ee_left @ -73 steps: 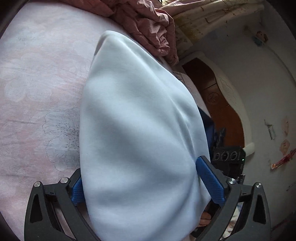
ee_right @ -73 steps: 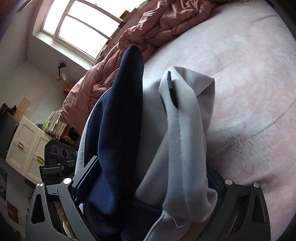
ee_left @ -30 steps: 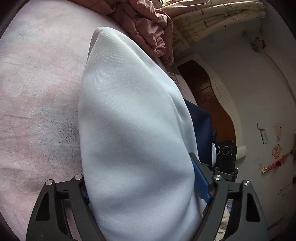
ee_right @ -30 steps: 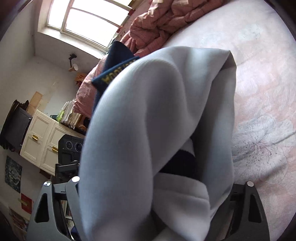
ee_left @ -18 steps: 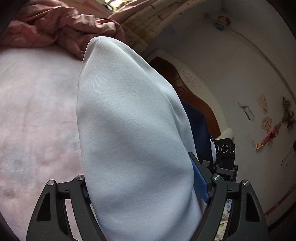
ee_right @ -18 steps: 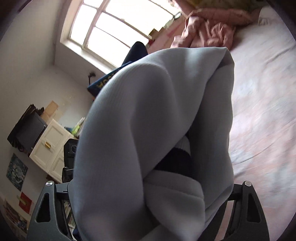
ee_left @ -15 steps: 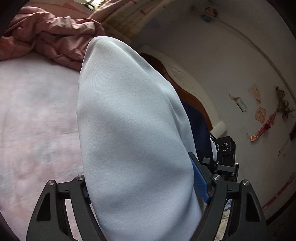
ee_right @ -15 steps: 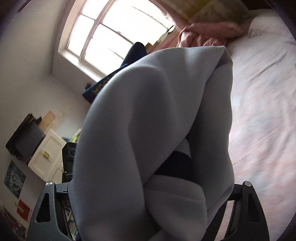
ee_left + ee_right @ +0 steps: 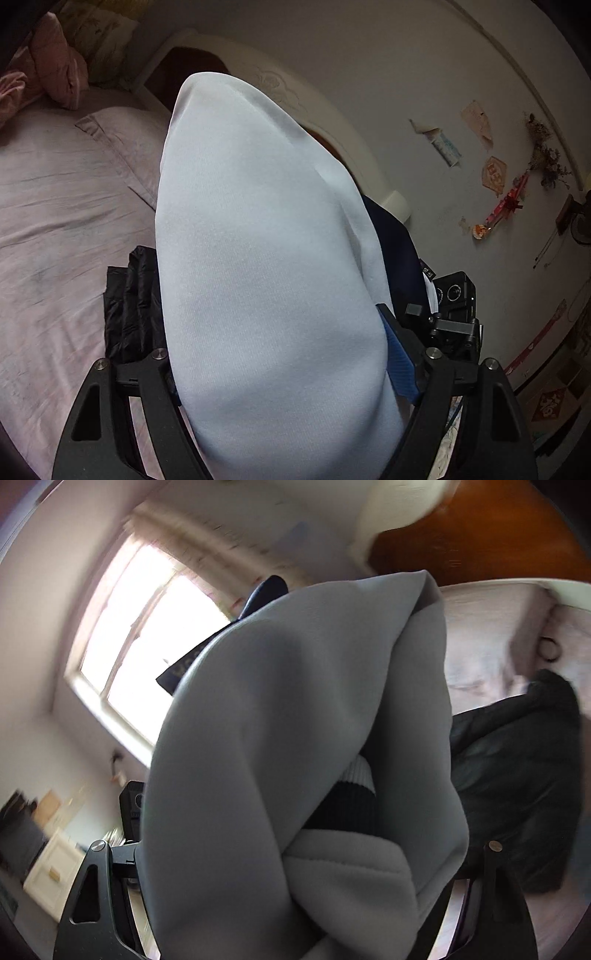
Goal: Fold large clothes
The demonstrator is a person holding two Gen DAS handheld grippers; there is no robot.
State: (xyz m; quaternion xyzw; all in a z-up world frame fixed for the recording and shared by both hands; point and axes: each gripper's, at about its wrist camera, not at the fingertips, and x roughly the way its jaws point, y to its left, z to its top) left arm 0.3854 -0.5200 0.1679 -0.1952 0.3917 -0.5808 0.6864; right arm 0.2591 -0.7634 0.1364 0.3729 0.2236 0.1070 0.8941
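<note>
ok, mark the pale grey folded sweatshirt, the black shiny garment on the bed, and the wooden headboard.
pale grey folded sweatshirt (image 9: 266,258), left wrist view, broad top face.
black shiny garment (image 9: 129,306), left wrist view, creased part left of the sweatshirt.
wooden headboard (image 9: 480,535), right wrist view, brown panel.

Left gripper (image 9: 288,373) clamps pale garment (image 9: 266,258) (bed (image 9: 55,192) below).

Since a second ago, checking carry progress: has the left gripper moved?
Yes. The left gripper, holding the folded garment, swung toward the headboard, above a black garment.
</note>
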